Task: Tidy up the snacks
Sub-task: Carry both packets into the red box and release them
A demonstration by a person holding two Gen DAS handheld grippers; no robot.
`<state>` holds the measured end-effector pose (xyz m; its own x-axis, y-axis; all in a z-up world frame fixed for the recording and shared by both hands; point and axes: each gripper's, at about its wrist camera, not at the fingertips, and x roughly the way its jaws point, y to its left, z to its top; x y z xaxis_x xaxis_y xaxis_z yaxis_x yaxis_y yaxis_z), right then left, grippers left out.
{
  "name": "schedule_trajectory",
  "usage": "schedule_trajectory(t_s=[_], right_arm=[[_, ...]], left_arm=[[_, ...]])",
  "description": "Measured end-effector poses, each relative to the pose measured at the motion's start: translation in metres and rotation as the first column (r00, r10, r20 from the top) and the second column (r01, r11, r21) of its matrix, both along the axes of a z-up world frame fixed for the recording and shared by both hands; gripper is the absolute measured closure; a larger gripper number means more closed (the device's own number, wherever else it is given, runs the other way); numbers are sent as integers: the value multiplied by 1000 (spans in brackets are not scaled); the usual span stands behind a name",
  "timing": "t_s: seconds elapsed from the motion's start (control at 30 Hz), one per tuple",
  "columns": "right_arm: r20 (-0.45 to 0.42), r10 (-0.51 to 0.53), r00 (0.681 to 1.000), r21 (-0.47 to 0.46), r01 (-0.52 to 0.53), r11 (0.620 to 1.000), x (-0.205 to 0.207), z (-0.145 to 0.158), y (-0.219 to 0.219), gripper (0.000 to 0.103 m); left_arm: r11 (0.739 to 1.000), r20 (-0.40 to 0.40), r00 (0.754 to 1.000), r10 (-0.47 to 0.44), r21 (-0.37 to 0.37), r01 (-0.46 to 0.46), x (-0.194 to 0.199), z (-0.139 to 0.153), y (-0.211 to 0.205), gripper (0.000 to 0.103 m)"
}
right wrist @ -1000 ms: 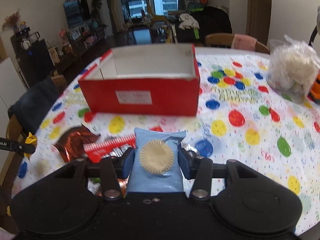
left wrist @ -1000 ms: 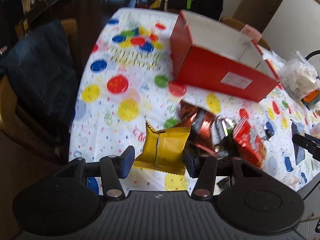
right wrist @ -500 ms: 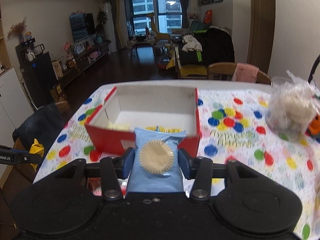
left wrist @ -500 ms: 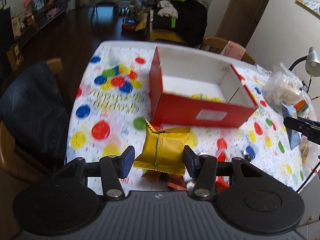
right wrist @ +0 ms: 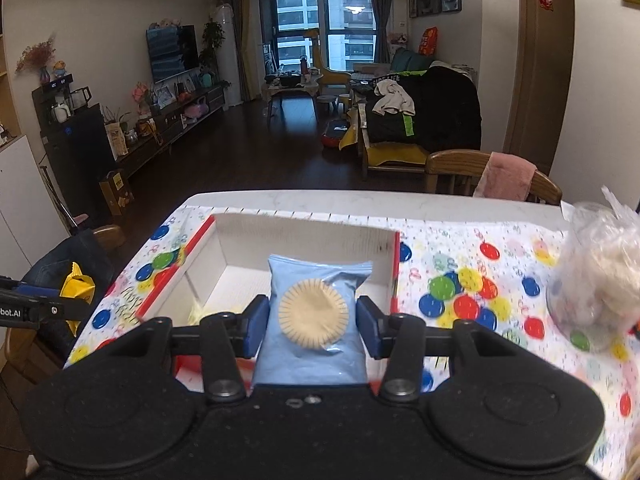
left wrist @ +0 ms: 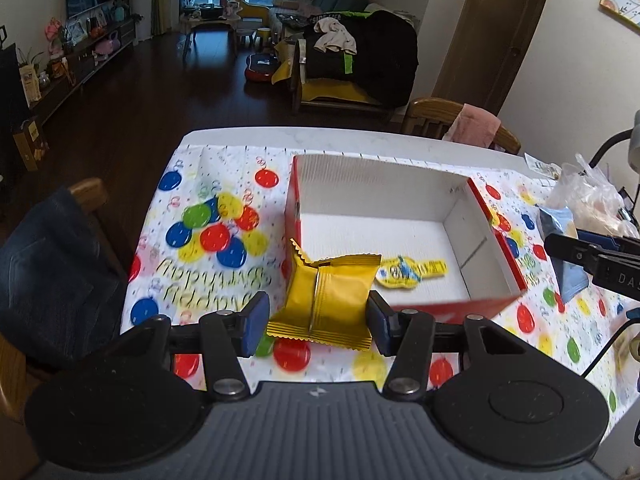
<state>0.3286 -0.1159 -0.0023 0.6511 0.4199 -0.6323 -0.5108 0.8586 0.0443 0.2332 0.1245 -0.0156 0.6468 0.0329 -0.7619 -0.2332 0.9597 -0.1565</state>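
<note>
the left gripper pinches a yellow packet just short of the red box; the right gripper pinches a blue packet over the box's near wall. carry each well past that wall and release low, beside the yellow snack on the box floor.

Both tools were matte black. The left gripper had blue finger pads, silver screws and a ribbed grey body; the right gripper looked alike.
</note>
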Motion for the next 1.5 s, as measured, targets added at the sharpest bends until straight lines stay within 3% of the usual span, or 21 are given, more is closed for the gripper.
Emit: schedule_trajectory(t_s=[0.3,0.7,1.03,1.23,1.5], right_arm=[[-28,-4,1000,-24,3,1000,55,-10,8,57],[-127,78,989,-132,-95,987,107,-48,49,57],[-269,152,951,-223,-215,951,130,-103,87,57],[-360,162,919,-287,-274,918,136,-131,105,57],[-397,168,902,-299,-301,905,139,-142,110,58]], left_arm=[[999,-46,999,-3,51,5,72,-7,-5,51],[994,-173,985,-17,106,36,154,-39,-12,51],[988,-343,936,-76,102,118,197,-78,-19,51],[977,-406,907,-107,125,171,213,-94,-26,51],[971,-453,883,-124,127,202,221,-105,-26,51]])
